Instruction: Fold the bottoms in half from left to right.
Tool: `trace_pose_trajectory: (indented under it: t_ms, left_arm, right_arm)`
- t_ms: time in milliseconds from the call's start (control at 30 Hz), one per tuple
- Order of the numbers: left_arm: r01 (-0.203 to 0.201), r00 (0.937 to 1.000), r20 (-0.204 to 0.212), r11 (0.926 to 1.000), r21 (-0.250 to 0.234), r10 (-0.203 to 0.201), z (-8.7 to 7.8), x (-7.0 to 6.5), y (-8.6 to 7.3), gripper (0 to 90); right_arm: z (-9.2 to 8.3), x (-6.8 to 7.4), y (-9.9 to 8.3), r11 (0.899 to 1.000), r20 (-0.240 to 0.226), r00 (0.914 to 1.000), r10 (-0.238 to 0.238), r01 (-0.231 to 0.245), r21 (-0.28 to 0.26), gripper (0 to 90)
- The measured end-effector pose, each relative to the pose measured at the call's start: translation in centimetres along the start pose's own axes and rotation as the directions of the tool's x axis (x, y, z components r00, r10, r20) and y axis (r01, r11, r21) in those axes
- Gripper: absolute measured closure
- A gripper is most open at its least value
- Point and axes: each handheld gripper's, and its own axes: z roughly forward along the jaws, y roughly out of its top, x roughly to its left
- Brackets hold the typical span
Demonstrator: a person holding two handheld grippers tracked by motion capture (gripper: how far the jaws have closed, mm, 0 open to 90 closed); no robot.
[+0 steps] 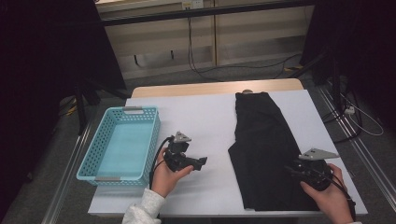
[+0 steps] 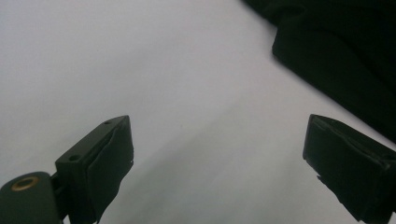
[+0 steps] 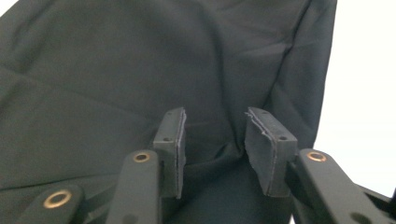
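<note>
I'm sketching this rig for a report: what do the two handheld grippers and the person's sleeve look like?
Both the left gripper and the right gripper are black, each topped by a grey three-cornered plate, with flat black padded jaws and brass-ringed screw holes. A black cable trails from the left one. The sleeve is light grey.

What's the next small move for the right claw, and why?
Probably close the right claw on the black garment. Its jaws stand partly apart over the cloth near its edge, with a fold rising between the pads but not visibly pinched. The left claw is wide open over bare white table.
</note>
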Motion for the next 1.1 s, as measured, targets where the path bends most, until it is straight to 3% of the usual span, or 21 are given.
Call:
trace_pose_trajectory:
  t_ms: [33,100,233,500,667,867,1100]
  left_arm:
    - [-0.001,1.0,-0.001,1.0,0.001,0.001,0.0,0.0,0.0,8.4]
    - [0.003,1.0,0.001,1.0,0.005,-0.003,-0.1,0.1,-0.1,8.3]
    - [0.004,1.0,-0.004,1.0,0.002,-0.004,0.0,0.3,0.0,8.3]
    - [-0.015,0.9998,0.014,0.9999,0.008,0.015,0.2,-0.3,0.2,8.4]
    - [-0.018,0.9997,0.013,0.9998,0.009,0.018,0.2,-0.3,0.3,8.4]
    - [-0.009,0.9999,0.013,0.9999,0.008,0.008,0.2,-0.1,0.2,8.4]
    - [-0.003,0.9999,0.011,1.0,0.005,0.003,0.2,-0.1,0.1,8.4]
  right_arm:
    - [0.2,0.0,-0.1,1.0,0.001,1.0,-0.001,0.001,0.01,61.3]
    - [0.1,-0.2,-0.2,1.0,-0.022,0.9997,0.013,-0.013,0.006,74.7]
    - [0.1,-0.6,-0.2,0.999,-0.052,0.998,0.037,-0.037,0.01,87.0]
    - [-1.6,-1.9,0.0,0.997,-0.078,0.9946,0.068,-0.07,-0.031,88.7]
    - [-2.0,-2.8,-0.3,0.996,-0.065,0.9944,0.083,-0.086,-0.037,88.3]
    - [-1.5,-2.9,-0.5,0.998,-0.043,0.9976,0.055,-0.055,-0.006,88.3]
    - [-1.6,-3.3,-0.6,0.999,0.012,0.9993,0.037,-0.036,-0.024,81.1]
